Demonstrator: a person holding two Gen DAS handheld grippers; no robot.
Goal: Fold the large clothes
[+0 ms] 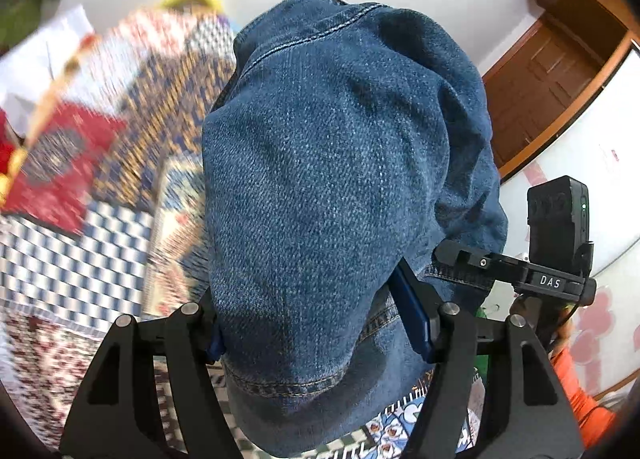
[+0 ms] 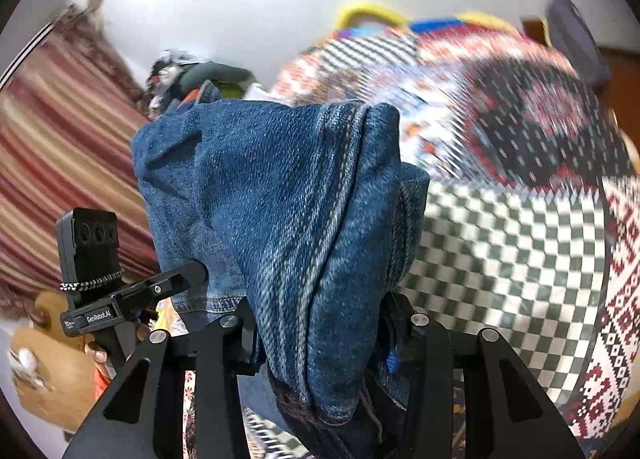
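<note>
1. In the left wrist view, the left gripper [image 1: 320,335] is clenched on a thick bunch of blue jeans [image 1: 340,187]. The denim balloons up over the fingers and fills the middle of the picture, so the fingertips are buried; only a strip of one blue pad [image 1: 412,315] shows on the right side.
2. Left of the jeans lies a patchwork bedspread [image 1: 80,259] of checks and red patterns, badly smeared by blur, so its details cannot be read. Whether any denim touches it cannot be told, as the hanging cloth is cut off at the lower edge.
3. At far right in the same view stands a brown wooden door [image 1: 552,87], cropped by the lens rim. Near it, the right gripper's black camera block [image 1: 558,219] shows from the side, with an orange sleeve [image 1: 580,391] partly hidden below it.
4. In the right wrist view, the right gripper [image 2: 316,339] is clamped on another fold of the jeans [image 2: 280,199], a double-stitched seam running down into the grip. Its fingers are covered by cloth too.
5. At left, a striped curtain [image 2: 52,147] is blurred; the other gripper's camera block [image 2: 90,247] sits in front of it.
6. At right, the bedspread [image 2: 512,243] spreads out below, blurred at its far end.
</note>
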